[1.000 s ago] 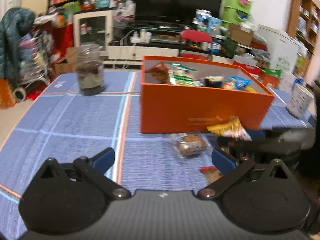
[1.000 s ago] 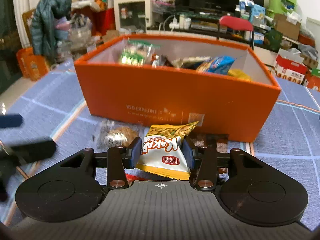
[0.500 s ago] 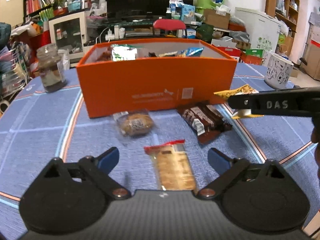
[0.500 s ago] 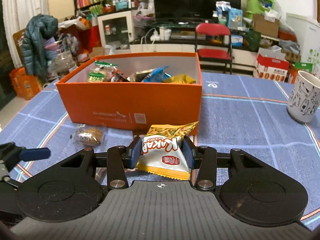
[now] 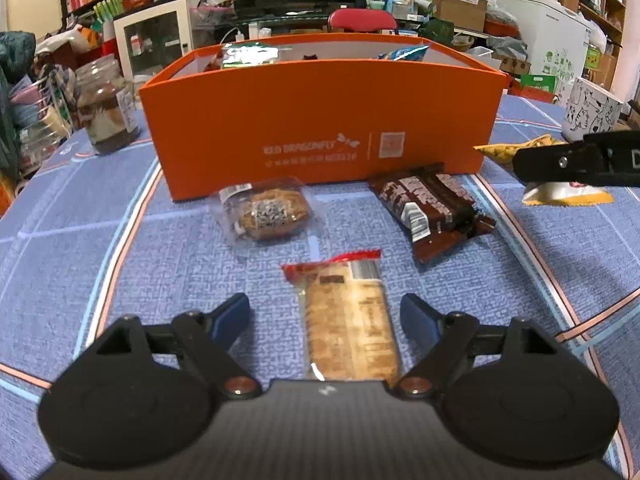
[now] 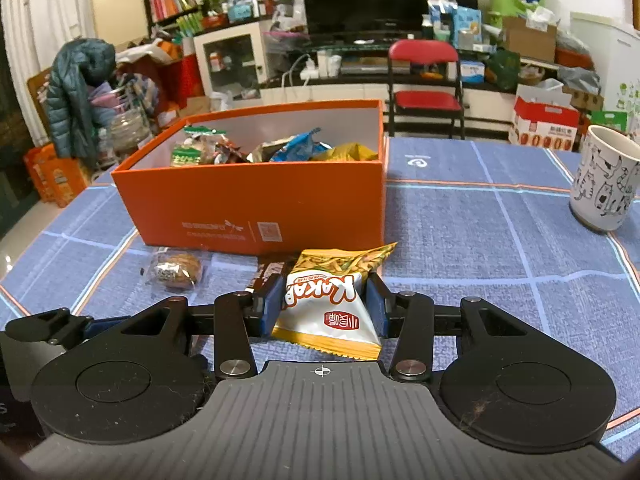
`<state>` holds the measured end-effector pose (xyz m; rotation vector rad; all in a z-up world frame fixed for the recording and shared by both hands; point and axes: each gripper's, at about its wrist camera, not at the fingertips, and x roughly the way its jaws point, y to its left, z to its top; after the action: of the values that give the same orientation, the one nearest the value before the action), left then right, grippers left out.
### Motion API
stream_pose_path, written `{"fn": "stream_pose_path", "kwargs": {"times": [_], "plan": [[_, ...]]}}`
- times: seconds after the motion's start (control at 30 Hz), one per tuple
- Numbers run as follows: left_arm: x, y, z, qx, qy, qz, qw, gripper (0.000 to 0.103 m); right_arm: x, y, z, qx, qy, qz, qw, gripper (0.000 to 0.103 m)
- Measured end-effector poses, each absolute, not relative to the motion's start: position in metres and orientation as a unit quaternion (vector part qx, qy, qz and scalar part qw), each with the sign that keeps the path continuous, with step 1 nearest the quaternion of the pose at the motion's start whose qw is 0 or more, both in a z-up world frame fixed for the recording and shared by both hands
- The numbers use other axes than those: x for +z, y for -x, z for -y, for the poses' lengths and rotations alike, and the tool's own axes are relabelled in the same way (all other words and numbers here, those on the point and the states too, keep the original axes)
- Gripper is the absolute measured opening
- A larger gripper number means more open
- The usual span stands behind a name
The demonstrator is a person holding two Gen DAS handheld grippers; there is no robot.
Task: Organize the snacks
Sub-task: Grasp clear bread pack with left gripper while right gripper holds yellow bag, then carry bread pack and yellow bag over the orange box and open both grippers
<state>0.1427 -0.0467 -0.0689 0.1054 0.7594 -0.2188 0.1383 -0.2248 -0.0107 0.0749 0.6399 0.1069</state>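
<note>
On the blue tablecloth (image 5: 120, 264), in front of the orange box (image 5: 320, 120), lay a tan snack bar (image 5: 348, 320) with a red end. It sat between the fingers of the left gripper (image 5: 325, 314). The jaws had just been closing, but the pads were not touching the bar yet. The right gripper (image 6: 322, 306) was clenched on a yellow and white chip bag (image 6: 332, 300), up off the table beside the box. To do this step well, the left gripper should stay centered over the bar, squeeze its long sides gently so nothing cracks, then lift it straight up.
</note>
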Motion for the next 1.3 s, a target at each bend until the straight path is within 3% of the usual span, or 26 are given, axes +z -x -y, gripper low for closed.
{"fn": "stream_pose_path", "kwargs": {"times": [0.2, 0.33, 0.43, 0.63, 0.77, 1.3], "plan": [[-0.068, -0.141, 0.051, -0.105, -0.056, -0.369, 0.922, 0.082, -0.009, -0.137, 0.223, 0.054, -0.036, -0.313, 0.948, 0.029], [-0.067, -0.141, 0.051, -0.114, -0.055, -0.368, 0.921, 0.071, -0.009, -0.137, 0.222, 0.055, -0.036, -0.313, 0.947, 0.029], [-0.065, -0.140, 0.052, -0.124, -0.053, -0.366, 0.921, 0.050, -0.009, -0.137, 0.221, 0.055, -0.035, -0.313, 0.948, 0.029], [-0.066, -0.139, 0.049, -0.134, -0.056, -0.361, 0.921, 0.045, -0.009, -0.137, 0.222, 0.053, -0.034, -0.314, 0.947, 0.029], [-0.064, -0.137, 0.048, -0.141, -0.047, -0.363, 0.920, 0.036, -0.009, -0.137, 0.221, 0.055, -0.033, -0.312, 0.948, 0.029], [-0.041, -0.124, 0.047, -0.145, -0.073, -0.301, 0.940, 0.034, 0.004, -0.124, 0.215, 0.055, 0.012, -0.274, 0.960, 0.029]]}}
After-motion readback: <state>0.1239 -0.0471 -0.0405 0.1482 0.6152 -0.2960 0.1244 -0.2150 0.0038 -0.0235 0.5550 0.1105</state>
